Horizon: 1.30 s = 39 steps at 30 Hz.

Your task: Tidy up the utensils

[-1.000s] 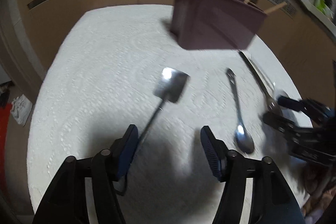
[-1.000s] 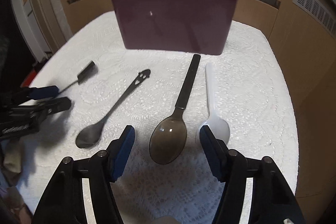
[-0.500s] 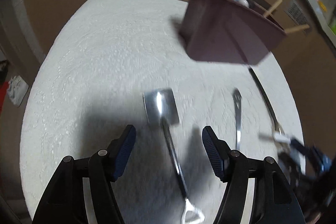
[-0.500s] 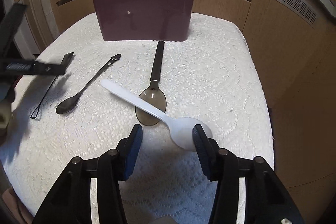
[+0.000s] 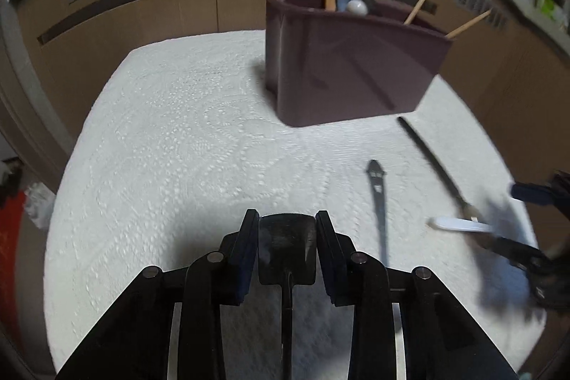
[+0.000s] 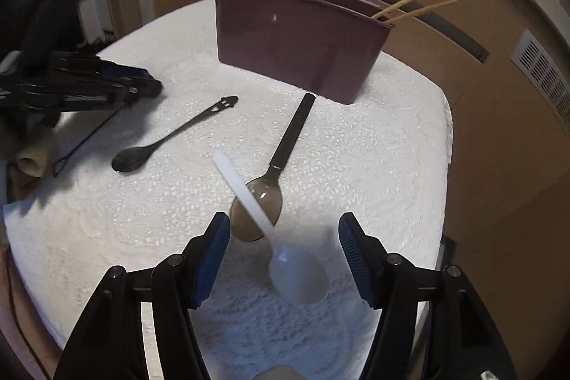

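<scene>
My left gripper (image 5: 287,230) is shut on the flat head of a small metal spatula (image 5: 287,248); its thin handle runs back under the gripper. My right gripper (image 6: 284,237) is open around a white plastic spoon (image 6: 249,198), whose bowl lies between the fingers and whose handle tilts up across a brown spoon with a black handle (image 6: 281,162). A dark metal spoon (image 6: 171,138) lies left of it. The maroon utensil holder (image 6: 299,41) stands at the back; it also shows in the left wrist view (image 5: 352,66).
The holder has spoons and wooden chopsticks (image 6: 409,6) in it. The white lace-patterned table cover (image 6: 374,148) drops off at the right edge next to brown cabinets (image 6: 498,130). The left gripper shows at the left of the right wrist view (image 6: 89,88).
My left gripper has closed on the spatula head, which lay loose between open fingers before. The white spoon has shifted and now tilts up between my right fingers.
</scene>
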{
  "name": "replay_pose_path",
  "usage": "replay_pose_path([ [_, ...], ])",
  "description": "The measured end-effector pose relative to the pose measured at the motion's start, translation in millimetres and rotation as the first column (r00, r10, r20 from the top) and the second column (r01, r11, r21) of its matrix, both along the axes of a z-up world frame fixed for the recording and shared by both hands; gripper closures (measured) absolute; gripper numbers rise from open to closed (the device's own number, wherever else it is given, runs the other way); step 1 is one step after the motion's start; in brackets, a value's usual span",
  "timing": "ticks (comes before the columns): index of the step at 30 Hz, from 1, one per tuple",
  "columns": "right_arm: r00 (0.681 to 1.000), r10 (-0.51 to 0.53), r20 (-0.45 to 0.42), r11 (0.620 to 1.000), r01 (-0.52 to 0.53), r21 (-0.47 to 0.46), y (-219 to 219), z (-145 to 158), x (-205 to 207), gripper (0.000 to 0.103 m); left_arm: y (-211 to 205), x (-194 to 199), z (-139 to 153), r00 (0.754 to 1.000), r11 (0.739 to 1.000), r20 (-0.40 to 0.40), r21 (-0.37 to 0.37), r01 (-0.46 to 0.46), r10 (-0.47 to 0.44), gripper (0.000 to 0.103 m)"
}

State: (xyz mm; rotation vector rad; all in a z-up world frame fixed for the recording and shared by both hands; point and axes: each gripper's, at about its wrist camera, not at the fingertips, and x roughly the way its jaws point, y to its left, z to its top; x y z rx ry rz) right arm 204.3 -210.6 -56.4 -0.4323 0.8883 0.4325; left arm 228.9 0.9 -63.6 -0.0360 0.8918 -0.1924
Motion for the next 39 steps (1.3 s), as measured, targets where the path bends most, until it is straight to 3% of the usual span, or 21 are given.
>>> replay_pose_path([
  [2, 1.0, 0.003, -0.014, 1.0, -0.003, 0.005, 4, 1, 11, 0.043, 5, -12, 7, 1.0, 0.999, 0.024, -0.051, 0.002, -0.001, 0.07],
  [5, 0.998, -0.061, -0.03, 0.994, 0.063, 0.087, 10, 6, 36, 0.048, 15, -24, 19, 0.998, 0.995, 0.061, -0.101, -0.018, 0.024, 0.07],
  [9, 0.979, -0.195, -0.058, 0.967, 0.201, 0.155, 21, -1, 76, 0.062, 24, -31, 29, 0.994, 0.994, 0.102, -0.109, -0.032, 0.043, 0.07],
  [12, 0.964, -0.244, -0.104, 0.957, 0.257, 0.134, 29, -18, 93, 0.066, 30, -33, 30, 0.992, 0.993, 0.112, -0.116, -0.037, 0.05, 0.07],
  [13, 0.963, -0.255, -0.089, 0.956, 0.265, 0.125, 31, -19, 93, 0.07, 31, -34, 31, 0.992, 0.992, 0.117, -0.118, -0.036, 0.05, 0.07],
  [14, 0.962, -0.26, -0.079, 0.957, 0.268, 0.11, 34, -18, 91, 0.09, 32, -37, 32, 0.991, 0.992, 0.125, -0.118, -0.036, 0.051, 0.07],
  [15, 0.965, -0.249, -0.087, 0.961, 0.257, 0.104, 35, -16, 88, 0.092, 31, -39, 34, 0.99, 0.992, 0.131, -0.12, -0.032, 0.048, 0.07],
  [23, 0.97, -0.241, 0.013, 0.937, 0.229, 0.262, 5, 43, 32, 0.093, 21, -61, 71, 0.976, 0.99, 0.218, -0.14, 0.033, -0.002, 0.07],
  [30, 0.956, -0.263, 0.131, 0.909, 0.2, 0.367, -10, 95, -16, 0.093, 6, -75, 113, 0.951, 0.989, 0.306, -0.123, 0.085, -0.044, 0.07],
  [39, 0.916, -0.277, 0.29, 0.891, 0.132, 0.435, -9, 148, -16, 0.092, -1, -56, 171, 0.917, 0.989, 0.396, -0.105, 0.102, -0.053, 0.07],
])
